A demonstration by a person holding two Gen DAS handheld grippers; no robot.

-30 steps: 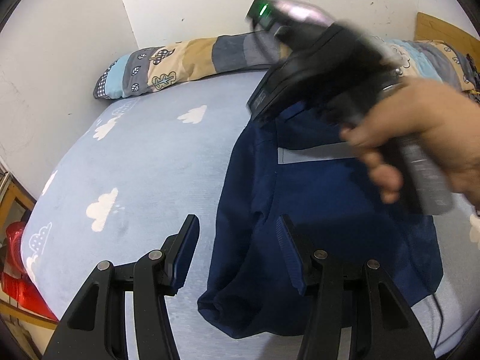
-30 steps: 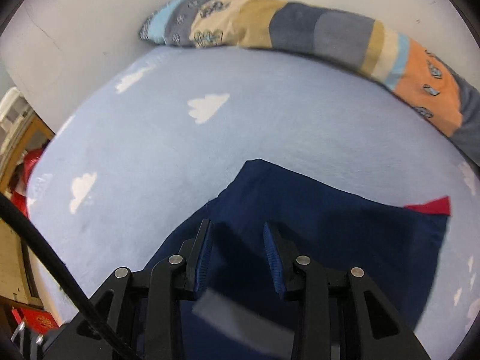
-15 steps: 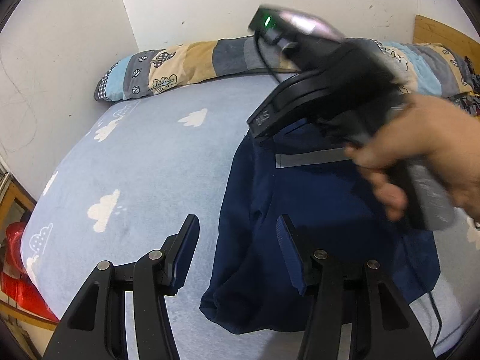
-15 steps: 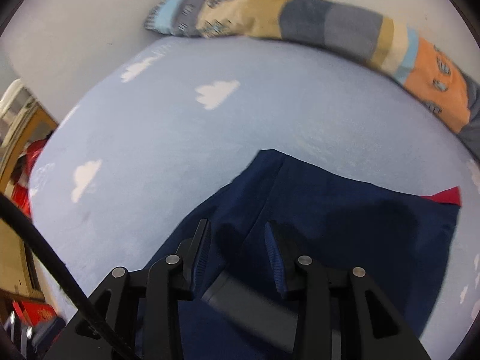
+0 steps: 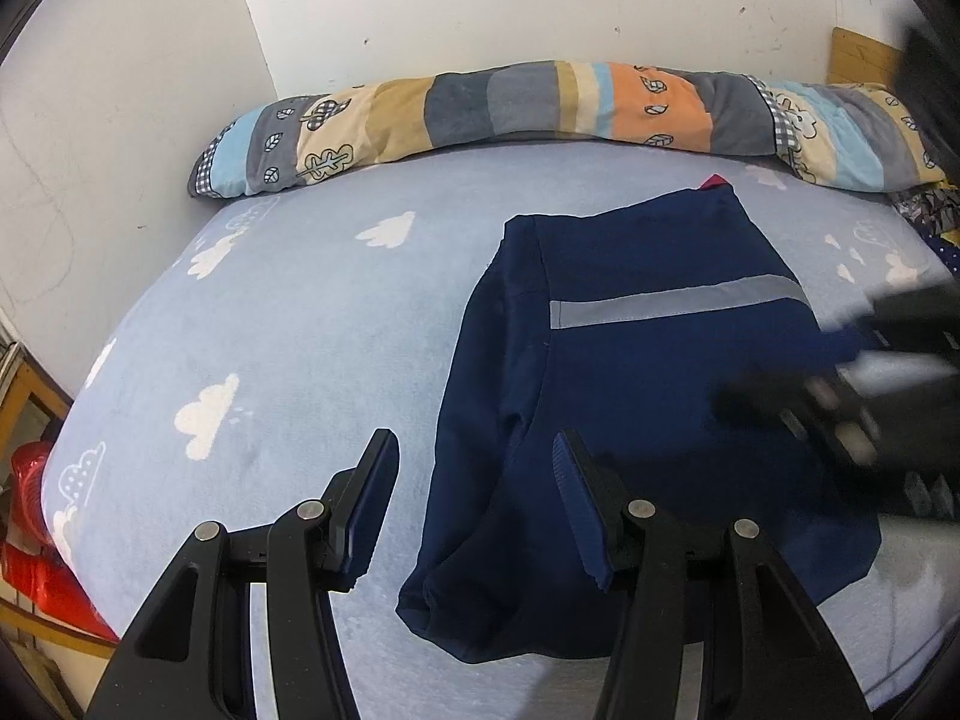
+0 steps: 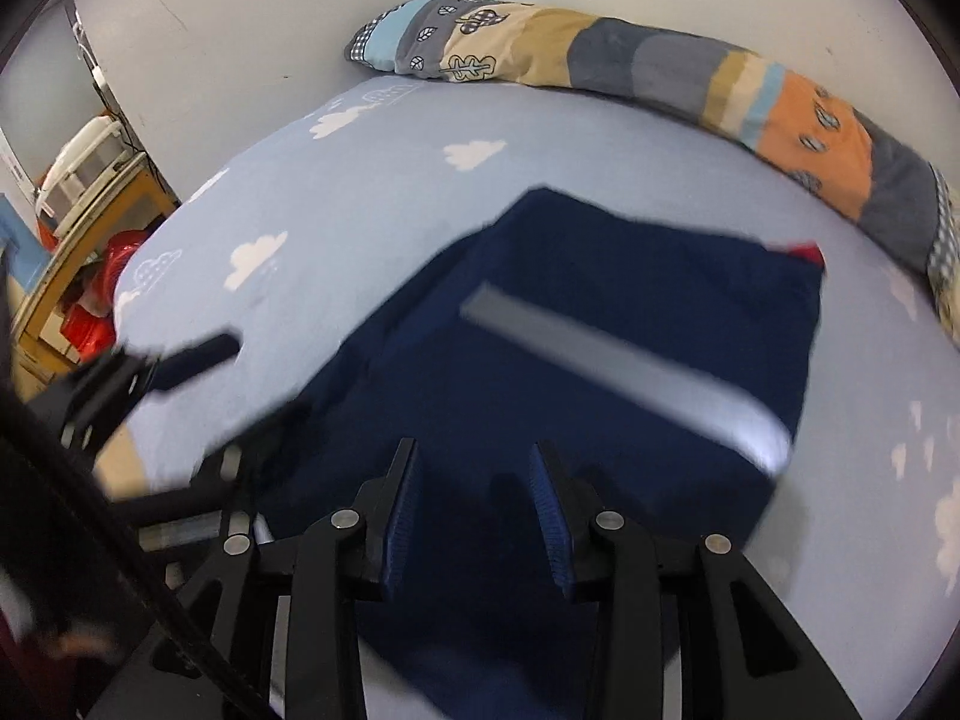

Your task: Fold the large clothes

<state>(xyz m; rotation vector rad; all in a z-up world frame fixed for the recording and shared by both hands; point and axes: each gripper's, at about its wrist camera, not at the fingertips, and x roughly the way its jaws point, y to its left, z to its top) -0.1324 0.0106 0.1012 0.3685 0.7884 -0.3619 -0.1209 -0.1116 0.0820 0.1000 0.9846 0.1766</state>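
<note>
the navy garment (image 5: 648,396) lies partly folded on the light blue cloud-print bed sheet (image 5: 288,324), toward the near right of the bed, with a grey reflective stripe (image 5: 678,303) running across its upper layer and a small red corner (image 6: 804,252) showing at the far edge. its left side looks doubled in, with a bunched lump at the near left corner. the left gripper (image 5: 474,504) hovers above that near left edge, jaws about half open, one finger over bare sheet and the other over cloth, holding nothing. the right gripper (image 6: 474,510) hangs over the middle of the garment, jaws parted somewhat narrower, nothing between them; its view is blurred. a patchwork bolster pillow (image 5: 540,102) lies along the wall, well apart from the cloth. judgement: the next fold is in preparation. to do it well, each gripper should pinch a near corner through all layers, the bunched corner should be flattened first, and both should lift and carry evenly so the stripe stays straight and the edges meet squarely.
</note>
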